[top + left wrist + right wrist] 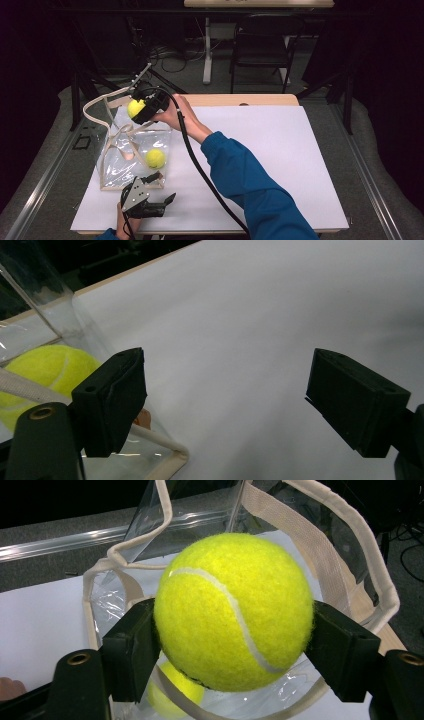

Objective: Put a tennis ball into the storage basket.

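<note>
Yellow tennis ball point(234, 611) clamped betw. jaws of right gripper point(142, 109), pads pressing on both sides; ball held off the surface, directly above mouth of clear plastic bag point(131, 159). Bag: transparent walls, cream fabric trim and strap handles, standing upright near left edge of white table surface point(280, 150), about midway along that edge. Second tennis ball point(155, 158) lies inside bag on its bottom, toward the side facing table centre; also seen in right gripper view below held ball, and in left gripper view behind bag wall. Left gripper point(150, 202) low at front-left corner of surface, just beside bag's near corner; jaws wide apart, nothing betw. them, one jaw close to bag's trimmed corner, contact not confirmable. Person's blue sleeve point(250, 180) crosses surface from front edge to right gripper.
</note>
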The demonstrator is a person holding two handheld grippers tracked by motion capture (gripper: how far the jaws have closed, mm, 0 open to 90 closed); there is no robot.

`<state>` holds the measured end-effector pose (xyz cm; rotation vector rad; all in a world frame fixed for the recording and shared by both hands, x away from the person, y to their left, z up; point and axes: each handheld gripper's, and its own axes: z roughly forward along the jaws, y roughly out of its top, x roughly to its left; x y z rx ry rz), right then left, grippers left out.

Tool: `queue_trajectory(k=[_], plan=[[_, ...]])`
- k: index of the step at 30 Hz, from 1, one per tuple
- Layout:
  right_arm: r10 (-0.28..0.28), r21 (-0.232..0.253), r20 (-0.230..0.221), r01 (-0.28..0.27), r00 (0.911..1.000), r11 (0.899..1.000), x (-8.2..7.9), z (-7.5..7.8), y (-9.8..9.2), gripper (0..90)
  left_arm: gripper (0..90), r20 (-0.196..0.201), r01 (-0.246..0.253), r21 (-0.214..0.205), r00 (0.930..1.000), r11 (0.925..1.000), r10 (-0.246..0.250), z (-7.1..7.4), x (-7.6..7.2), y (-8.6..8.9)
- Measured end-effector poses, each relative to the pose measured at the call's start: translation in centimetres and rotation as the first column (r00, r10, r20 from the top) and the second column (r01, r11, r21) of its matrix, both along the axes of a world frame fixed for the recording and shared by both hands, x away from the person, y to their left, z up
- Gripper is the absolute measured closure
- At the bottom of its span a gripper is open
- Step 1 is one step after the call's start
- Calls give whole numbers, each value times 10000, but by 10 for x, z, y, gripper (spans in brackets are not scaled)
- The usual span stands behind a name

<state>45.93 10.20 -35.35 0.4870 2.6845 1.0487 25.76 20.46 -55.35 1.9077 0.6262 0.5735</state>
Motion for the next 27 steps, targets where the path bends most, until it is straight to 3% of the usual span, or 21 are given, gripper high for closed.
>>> queue_trajectory(k=[17, 27], plan=[[-62, -16, -105, 62, 9999, 10000, 2, -1, 1, 263, 159, -3, -4, -21, 10000, 10000, 4, 0, 0, -1], [-136, -244, -429, 126, 9990, 9996, 4, -6, 7, 262, 159, -13, 13, 0, 10000, 10000, -13, 0, 0, 0]])
